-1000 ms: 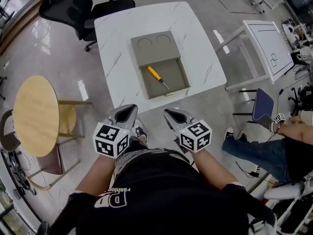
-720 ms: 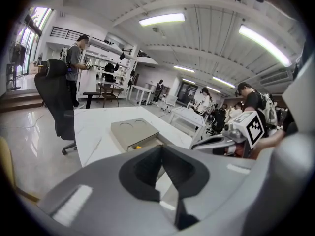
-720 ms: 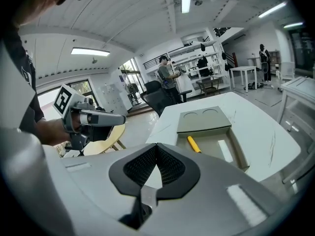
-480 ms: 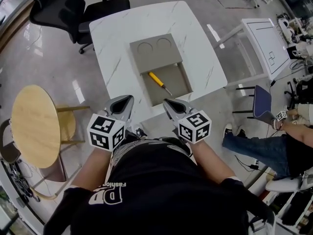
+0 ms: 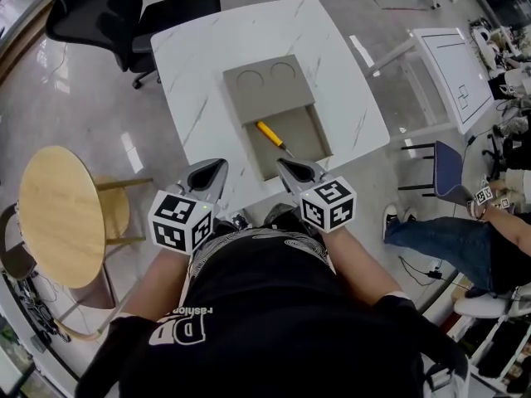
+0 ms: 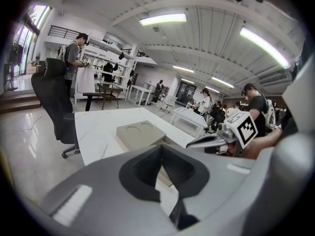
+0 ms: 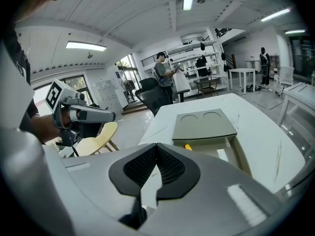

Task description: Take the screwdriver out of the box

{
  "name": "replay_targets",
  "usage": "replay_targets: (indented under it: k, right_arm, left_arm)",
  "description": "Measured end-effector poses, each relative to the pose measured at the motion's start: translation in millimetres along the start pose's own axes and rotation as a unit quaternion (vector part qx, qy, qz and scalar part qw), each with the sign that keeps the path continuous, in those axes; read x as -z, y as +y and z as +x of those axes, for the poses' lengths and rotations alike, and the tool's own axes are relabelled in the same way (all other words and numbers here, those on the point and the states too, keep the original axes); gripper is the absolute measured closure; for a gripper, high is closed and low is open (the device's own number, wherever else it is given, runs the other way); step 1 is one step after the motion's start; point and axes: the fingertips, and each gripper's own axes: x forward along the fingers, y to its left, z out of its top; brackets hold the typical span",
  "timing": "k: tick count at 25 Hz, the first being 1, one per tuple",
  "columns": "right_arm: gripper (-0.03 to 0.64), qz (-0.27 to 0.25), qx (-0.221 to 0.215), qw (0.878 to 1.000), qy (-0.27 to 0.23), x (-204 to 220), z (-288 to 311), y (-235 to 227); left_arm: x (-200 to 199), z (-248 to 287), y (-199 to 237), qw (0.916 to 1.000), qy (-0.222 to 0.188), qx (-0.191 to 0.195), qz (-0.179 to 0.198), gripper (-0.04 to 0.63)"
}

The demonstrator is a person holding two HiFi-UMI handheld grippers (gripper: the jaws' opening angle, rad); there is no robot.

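Observation:
A flat grey box [image 5: 267, 85] lies on the white marble table [image 5: 199, 65], with its drawer [image 5: 300, 149] pulled out toward me. The yellow-handled screwdriver [image 5: 270, 133] lies aslant in the drawer. My left gripper [image 5: 217, 167] hovers at the table's near edge, left of the drawer, shut and empty. My right gripper [image 5: 284, 164] is at the drawer's near end, also shut and empty. The right gripper view shows the box [image 7: 204, 124] ahead beyond the shut jaws, with a bit of yellow handle [image 7: 188, 146]. In the left gripper view, the box [image 6: 140, 134] lies ahead.
A black office chair [image 5: 124, 15] stands behind the table on the left. A round wooden side table [image 5: 54, 214] is at my left. Right of the table stand a white frame table [image 5: 452, 73] and a blue stool [image 5: 448, 177], with a seated person's legs [image 5: 448, 243] nearby.
Both grippers have come closer to the table's near edge, and the right one now reaches the drawer's near end. Both stay shut. The screwdriver has not moved.

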Motion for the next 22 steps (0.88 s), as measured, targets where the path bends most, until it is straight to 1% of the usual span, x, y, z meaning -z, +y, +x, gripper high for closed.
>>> replay_targets:
  k: [6,12,22]
  right_arm:
    - [0.615,-0.011,-0.006,1.000,0.006,-6.0,6.5,-12.8]
    - [0.616,-0.035,-0.039,0.998,0.025,-9.9,14.5,-19.5]
    - [0.615,-0.051,-0.074,0.995,0.036,-17.3,17.0,-37.3]
  left_arm:
    - [3.7,1.6,9.7,0.9996,0.004,-0.024,-0.011,0.537]
    - [2.5,8.0,11.1,0.9982,-0.001,-0.055,-0.025,0.537]
    - [-10.1,21.2,-1.3,0.9961,-0.009,-0.082,-0.032,0.537]
